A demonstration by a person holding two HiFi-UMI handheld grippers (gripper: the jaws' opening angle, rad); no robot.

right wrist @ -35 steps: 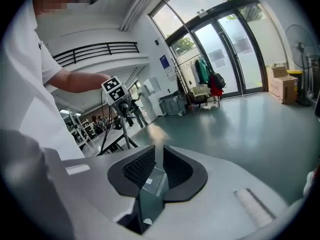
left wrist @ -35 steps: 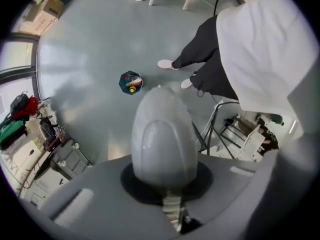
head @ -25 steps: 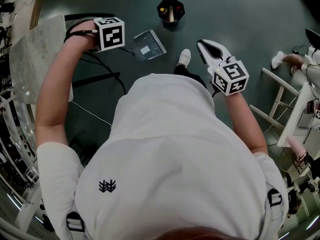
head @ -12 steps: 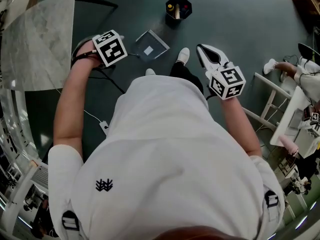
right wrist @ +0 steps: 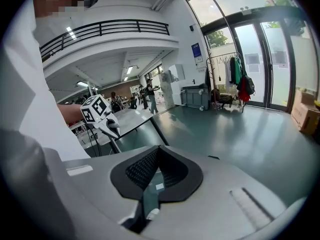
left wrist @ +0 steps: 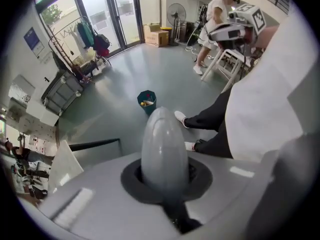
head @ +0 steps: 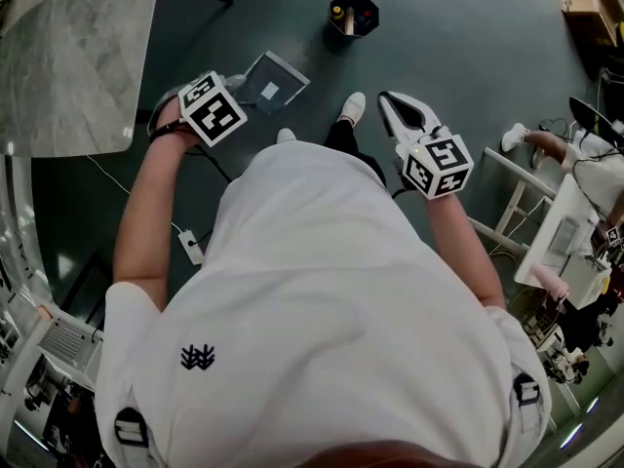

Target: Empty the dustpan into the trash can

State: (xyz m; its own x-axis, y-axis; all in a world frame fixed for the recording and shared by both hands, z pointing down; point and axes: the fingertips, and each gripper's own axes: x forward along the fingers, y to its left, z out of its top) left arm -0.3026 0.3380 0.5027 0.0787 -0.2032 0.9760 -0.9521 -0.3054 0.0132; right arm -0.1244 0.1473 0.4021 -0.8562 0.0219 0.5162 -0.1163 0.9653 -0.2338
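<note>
From overhead, the left gripper [head: 232, 88] is out in front, clamped on the handle end of the dustpan [head: 270, 80]. It's a flat, square grey pan, carried above the dark floor [head: 468, 47] with a pale scrap lying in it. The trash can [head: 353, 16] is a small dark bin with bits of yellow inside, and it stands ahead, well apart from the pan. The right gripper [head: 388, 99] hangs off to the side, its white jaws drawn to a point. Over to the left gripper view now: a smooth, rounded grey shape, surely the handle, fills the black pads. To me it looks like light, stiff plastic and a touch slick, so the handle is the right place to hold it, kept level until the front lip is over the bin. In the right gripper view, the ribbed pads are pressed together with nothing between them.
</note>
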